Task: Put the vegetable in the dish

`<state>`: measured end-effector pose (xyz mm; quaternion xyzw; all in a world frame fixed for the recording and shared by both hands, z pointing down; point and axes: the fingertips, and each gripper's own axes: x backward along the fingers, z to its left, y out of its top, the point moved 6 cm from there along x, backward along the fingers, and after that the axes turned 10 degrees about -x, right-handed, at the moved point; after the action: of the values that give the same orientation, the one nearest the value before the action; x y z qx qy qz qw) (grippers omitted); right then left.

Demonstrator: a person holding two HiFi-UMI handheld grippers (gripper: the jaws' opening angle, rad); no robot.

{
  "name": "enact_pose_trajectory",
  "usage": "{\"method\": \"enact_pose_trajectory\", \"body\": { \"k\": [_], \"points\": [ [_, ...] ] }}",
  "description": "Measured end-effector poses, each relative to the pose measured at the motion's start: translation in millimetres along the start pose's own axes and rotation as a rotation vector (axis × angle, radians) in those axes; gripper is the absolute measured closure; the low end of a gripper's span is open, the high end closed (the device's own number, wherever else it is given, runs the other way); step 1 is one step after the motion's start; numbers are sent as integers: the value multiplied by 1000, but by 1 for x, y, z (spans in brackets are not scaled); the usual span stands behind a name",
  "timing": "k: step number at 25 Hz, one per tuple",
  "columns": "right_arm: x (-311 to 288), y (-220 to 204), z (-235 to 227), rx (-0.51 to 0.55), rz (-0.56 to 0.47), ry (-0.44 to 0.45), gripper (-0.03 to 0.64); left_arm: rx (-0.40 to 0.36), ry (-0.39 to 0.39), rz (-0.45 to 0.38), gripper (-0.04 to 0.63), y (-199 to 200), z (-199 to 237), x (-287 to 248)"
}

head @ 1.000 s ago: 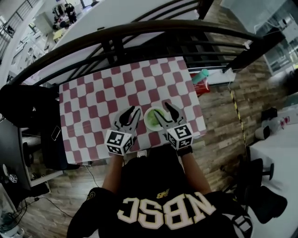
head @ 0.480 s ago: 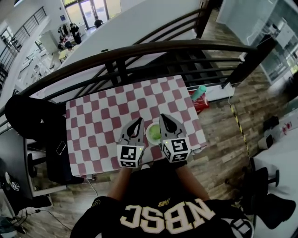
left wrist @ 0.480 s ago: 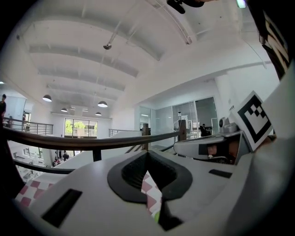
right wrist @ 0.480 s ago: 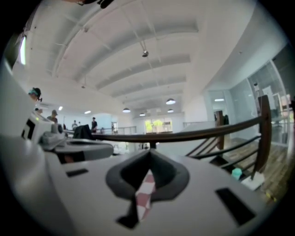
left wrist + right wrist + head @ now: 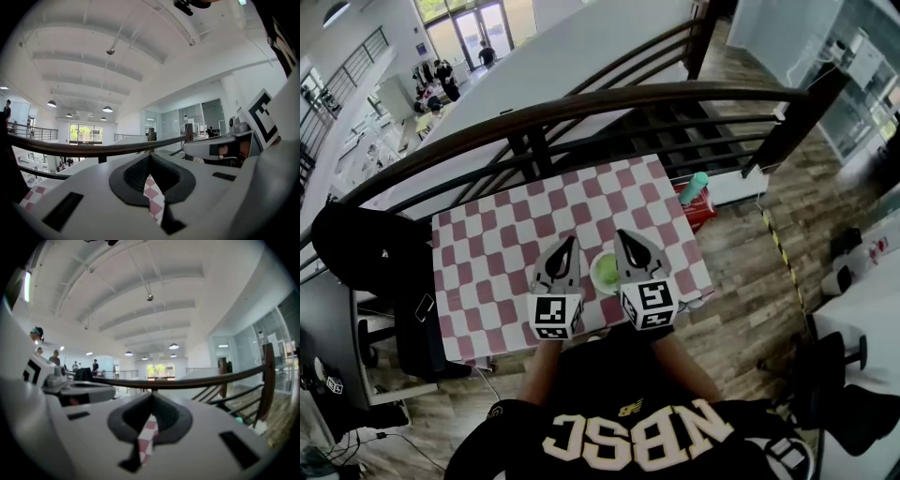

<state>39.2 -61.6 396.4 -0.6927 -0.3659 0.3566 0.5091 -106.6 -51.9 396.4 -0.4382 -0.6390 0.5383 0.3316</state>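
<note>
Dish — round, pale green — on checked cloth.

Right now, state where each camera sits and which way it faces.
Head view: on the person's head, looking steeply down at the checkered table, the green dish, the left gripper and right gripper, forearms and shirt.
Left gripper view: on the left gripper, looking level along its shut jaws toward the railing; the right gripper shows at right.
Right gripper view: on the right gripper, level along its shut jaws; the left gripper shows at left.
Shared: both gripper views show the railing and the checkered table.
</note>
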Motion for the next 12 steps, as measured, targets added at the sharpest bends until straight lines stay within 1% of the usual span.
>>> {"method": "enact_pose_trajectory", "body": {
  "k": [3, 7, 12],
  "points": [
    [3, 1, 0, 10, -3, 5, 601, 2, 3, -2, 577, 0, -1, -3],
    [6, 7, -8, -17, -5, 0, 601, -4, -8, -7, 575, 3, -6, -9],
    [7, 11, -13, 22, -9, -22, 601, -8, -25, -5, 575, 2, -13, -16]
  ]
}}
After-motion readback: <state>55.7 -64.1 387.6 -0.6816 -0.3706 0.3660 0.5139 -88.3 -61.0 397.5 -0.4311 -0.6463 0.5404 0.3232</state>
